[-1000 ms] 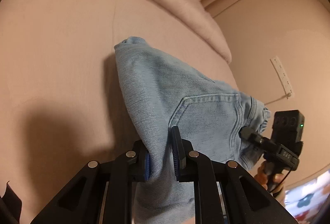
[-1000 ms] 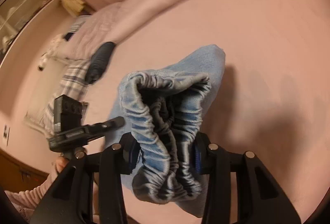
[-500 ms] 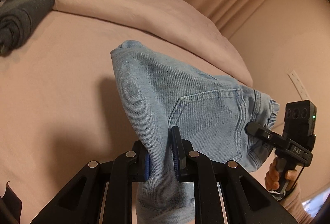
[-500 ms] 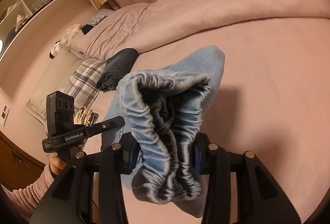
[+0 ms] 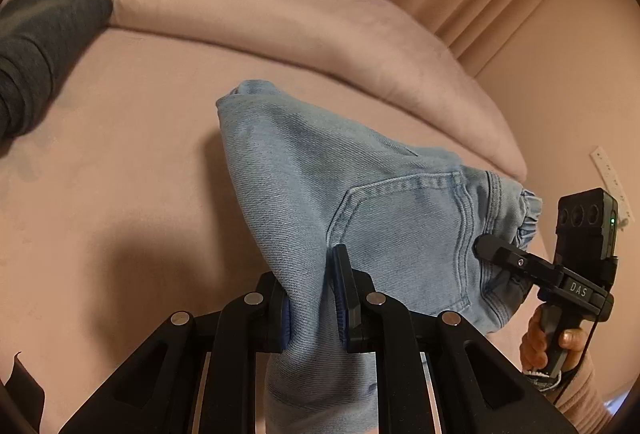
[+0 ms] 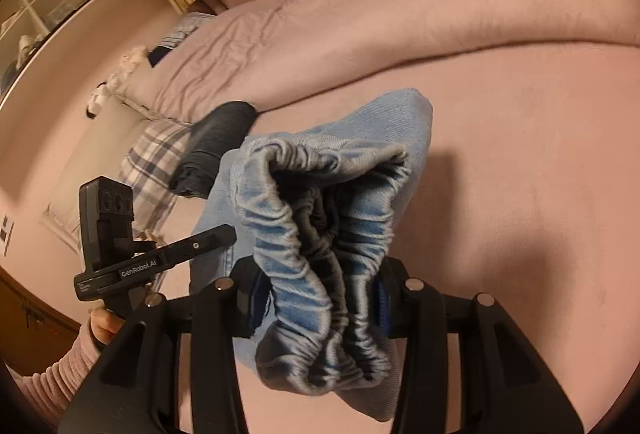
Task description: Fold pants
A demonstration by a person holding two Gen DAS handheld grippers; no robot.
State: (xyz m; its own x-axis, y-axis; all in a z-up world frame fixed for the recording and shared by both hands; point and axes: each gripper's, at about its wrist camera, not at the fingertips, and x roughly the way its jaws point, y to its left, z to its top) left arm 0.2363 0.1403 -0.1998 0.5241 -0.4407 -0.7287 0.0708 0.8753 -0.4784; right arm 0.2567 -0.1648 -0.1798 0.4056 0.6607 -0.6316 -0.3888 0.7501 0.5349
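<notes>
The jeans (image 5: 360,202) hang folded between both grippers, above the pink bed (image 5: 120,194). The left gripper (image 5: 312,298) is clamped on a thick fold of denim near the back pocket, and the right gripper (image 6: 320,298) is clamped on the bunched elastic waistband. In the left view the right gripper appears at 4 o'clock; in the right view the left gripper appears at 8 o'clock. To do this step well, I think both grips should stay firm, at equal height and with the cloth taut, then lower together so that the free end at 12 o'clock touches the bed first and no wrinkle forms. A dark roll (image 6: 216,150) lies at 10 o'clock, well apart. On the grippers I can read "DAS" and "GenRobot.AI".
</notes>
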